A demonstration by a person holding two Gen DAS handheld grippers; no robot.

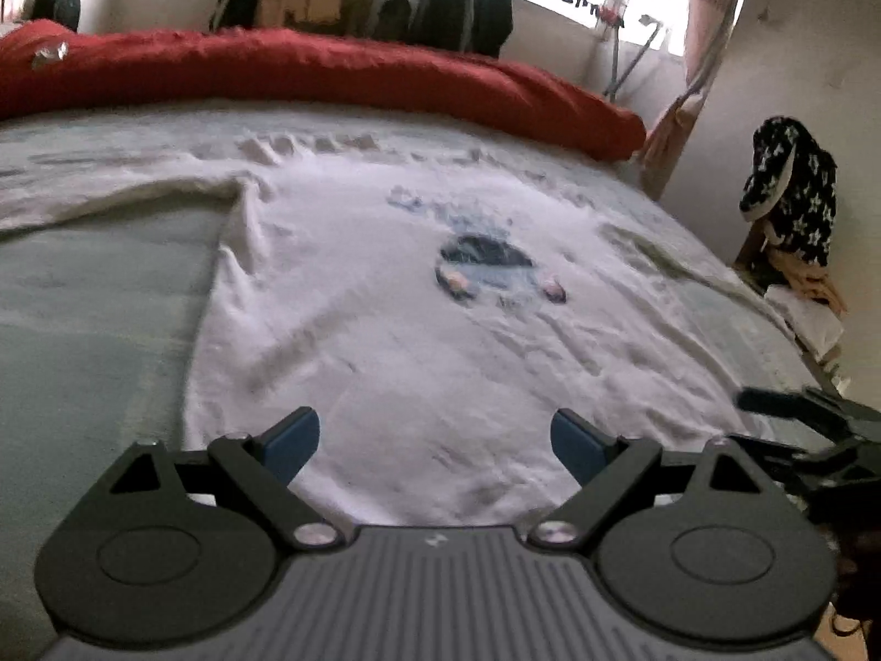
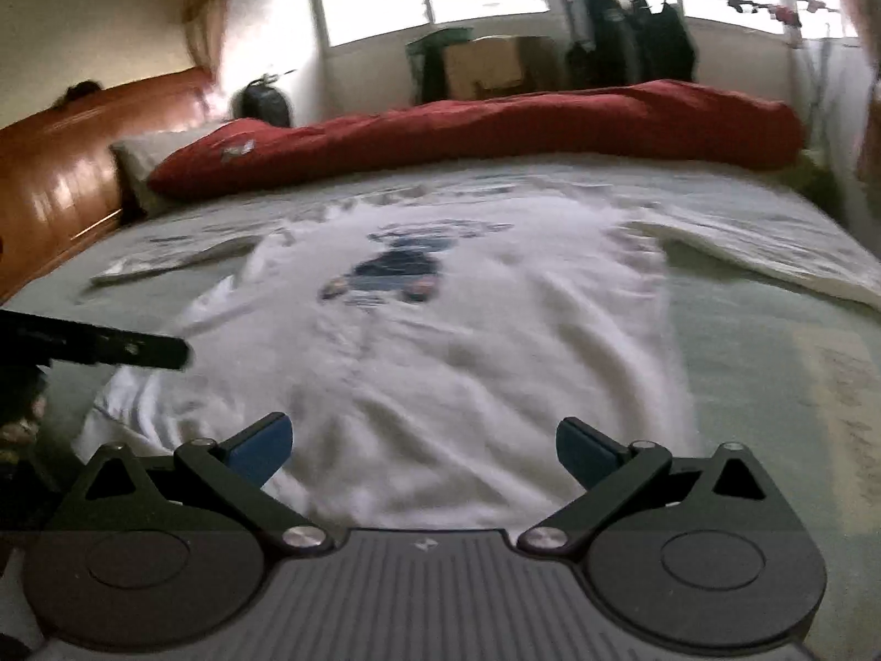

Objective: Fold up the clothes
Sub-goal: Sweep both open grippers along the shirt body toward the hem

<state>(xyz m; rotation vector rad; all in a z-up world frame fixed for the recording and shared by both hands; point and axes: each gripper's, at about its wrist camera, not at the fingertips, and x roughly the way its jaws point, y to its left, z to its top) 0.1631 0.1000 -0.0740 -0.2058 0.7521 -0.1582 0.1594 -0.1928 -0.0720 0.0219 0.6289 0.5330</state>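
Observation:
A white long-sleeved shirt point(image 1: 396, 297) with a dark car print lies spread flat on the bed, hem nearest me, sleeves out to both sides. My left gripper point(image 1: 435, 443) hovers open just above the hem, its blue pads wide apart with only cloth below them. In the right wrist view the same shirt point(image 2: 468, 341) fills the middle, and my right gripper point(image 2: 424, 449) is open over the hem too, holding nothing. The right gripper's dark finger point(image 1: 782, 402) shows at the right edge of the left view; the left gripper's finger point(image 2: 110, 350) pokes in from the left of the right view.
The bed has a pale green sheet point(image 1: 93, 297) and a red duvet point(image 1: 330, 77) bunched along its far side. A wooden headboard point(image 2: 55, 165) stands at the left, a chair piled with clothes point(image 1: 787, 198) at the right. Hanging garments and a cardboard box point(image 2: 490, 66) line the window wall.

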